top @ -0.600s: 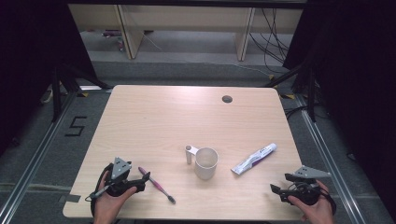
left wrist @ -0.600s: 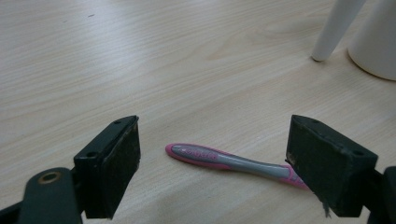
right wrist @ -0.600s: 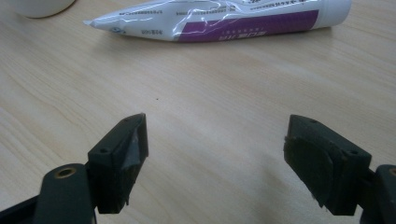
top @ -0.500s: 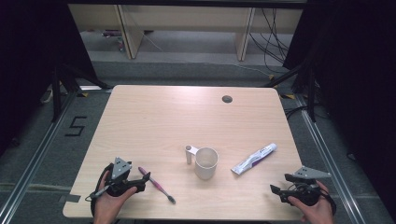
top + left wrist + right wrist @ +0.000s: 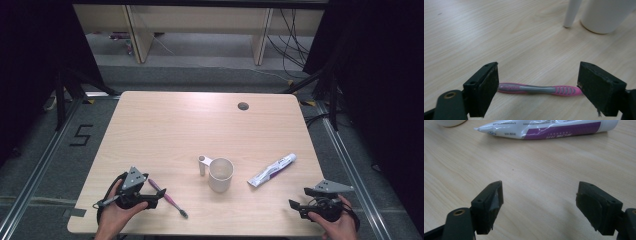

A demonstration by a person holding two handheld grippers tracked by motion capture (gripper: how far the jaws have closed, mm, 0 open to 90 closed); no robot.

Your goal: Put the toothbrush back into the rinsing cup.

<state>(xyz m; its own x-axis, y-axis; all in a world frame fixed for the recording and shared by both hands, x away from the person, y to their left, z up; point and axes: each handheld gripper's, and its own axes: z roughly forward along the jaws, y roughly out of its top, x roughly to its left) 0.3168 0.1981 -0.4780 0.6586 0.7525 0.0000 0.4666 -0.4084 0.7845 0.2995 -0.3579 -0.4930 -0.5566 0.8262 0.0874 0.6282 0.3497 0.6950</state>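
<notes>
My left gripper (image 5: 150, 197) sits low on the worktop (image 5: 175, 125), fingers released and straddling the pink toothbrush (image 5: 539, 89), lined up to pinch it. Right gripper (image 5: 296, 205) waits released near the toothpaste tube (image 5: 272, 170); mug (image 5: 220, 174) stands between.

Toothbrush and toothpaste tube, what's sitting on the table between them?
The white mug, upright with its handle toward the pink toothbrush, stands between that and the toothpaste tube, touching neither, in the high view.
</notes>
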